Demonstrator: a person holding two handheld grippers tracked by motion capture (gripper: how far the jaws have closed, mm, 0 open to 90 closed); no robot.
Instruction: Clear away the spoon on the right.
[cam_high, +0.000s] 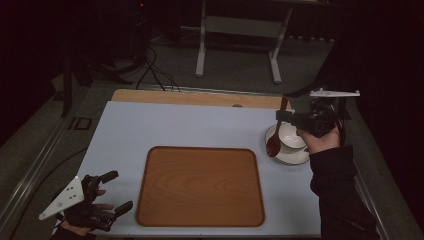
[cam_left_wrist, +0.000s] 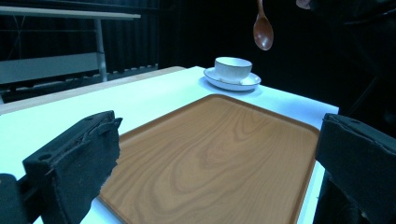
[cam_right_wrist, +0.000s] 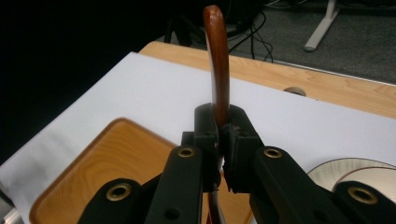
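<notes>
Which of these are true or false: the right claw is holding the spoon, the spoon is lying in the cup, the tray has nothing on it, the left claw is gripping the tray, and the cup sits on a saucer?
1. The right claw is holding the wooden spoon. True: its jaws are clamped on the handle.
2. The spoon is lying in the cup. False: it hangs in the air, bowl end down, above the table beside the cup.
3. The wooden tray has nothing on it. True.
4. The left claw is gripping the tray. False: its jaws stand open beside the tray's left edge, holding nothing.
5. The cup sits on a saucer. True.
</notes>
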